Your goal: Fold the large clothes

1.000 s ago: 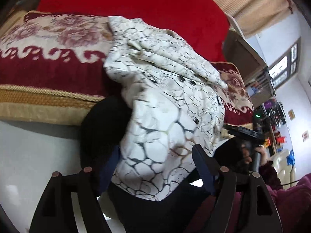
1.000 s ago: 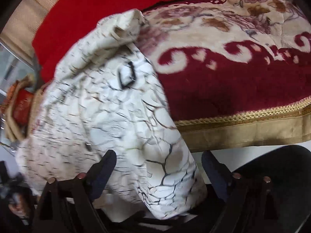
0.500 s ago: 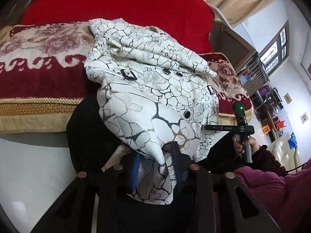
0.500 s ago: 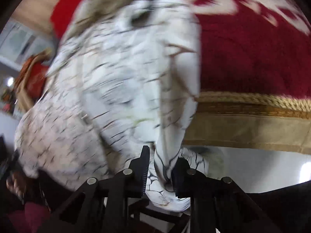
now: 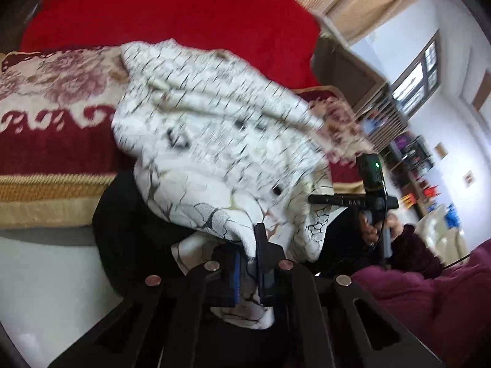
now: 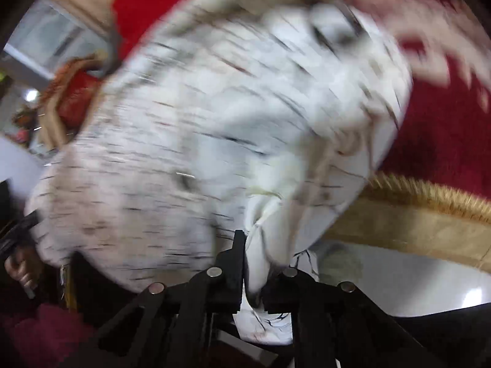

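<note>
A white garment with a black crackle print and dark buttons lies bunched on a red and cream floral cushion and hangs over its front edge. My left gripper is shut on the garment's lower hem. My right gripper is shut on another fold of the same garment, which fills its blurred view. The right gripper also shows in the left wrist view, held at the garment's right side.
A red backrest rises behind the cushion. A gold fringe trims the cushion's front edge. Dark cloth hangs below the garment over a pale floor. Shelves and a window are far right.
Both grippers closed from open onto the garment's lower edge. The garment has since shifted and lifted, with both views now motion blurred.
</note>
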Demonstrator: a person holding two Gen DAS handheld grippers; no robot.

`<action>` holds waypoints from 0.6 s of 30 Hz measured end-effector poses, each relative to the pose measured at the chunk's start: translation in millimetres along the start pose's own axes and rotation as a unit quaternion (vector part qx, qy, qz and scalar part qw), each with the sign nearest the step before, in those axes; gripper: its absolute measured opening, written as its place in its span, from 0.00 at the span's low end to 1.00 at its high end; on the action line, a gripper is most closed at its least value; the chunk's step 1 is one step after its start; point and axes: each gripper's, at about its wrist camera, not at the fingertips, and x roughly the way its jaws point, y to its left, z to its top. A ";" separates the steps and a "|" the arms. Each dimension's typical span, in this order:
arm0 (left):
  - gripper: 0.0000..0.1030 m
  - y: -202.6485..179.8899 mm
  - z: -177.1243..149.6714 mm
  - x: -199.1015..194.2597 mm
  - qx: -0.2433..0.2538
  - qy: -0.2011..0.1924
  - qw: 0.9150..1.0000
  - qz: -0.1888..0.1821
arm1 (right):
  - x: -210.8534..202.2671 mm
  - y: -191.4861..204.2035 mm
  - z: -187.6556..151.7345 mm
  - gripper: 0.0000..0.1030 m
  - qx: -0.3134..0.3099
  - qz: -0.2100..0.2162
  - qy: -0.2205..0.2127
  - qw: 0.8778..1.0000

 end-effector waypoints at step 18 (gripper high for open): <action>0.04 49.1 115.8 -63.8 -0.075 -0.140 0.987 -0.034 | -129.2 40.3 106.7 0.05 0.035 0.211 -0.226 0.950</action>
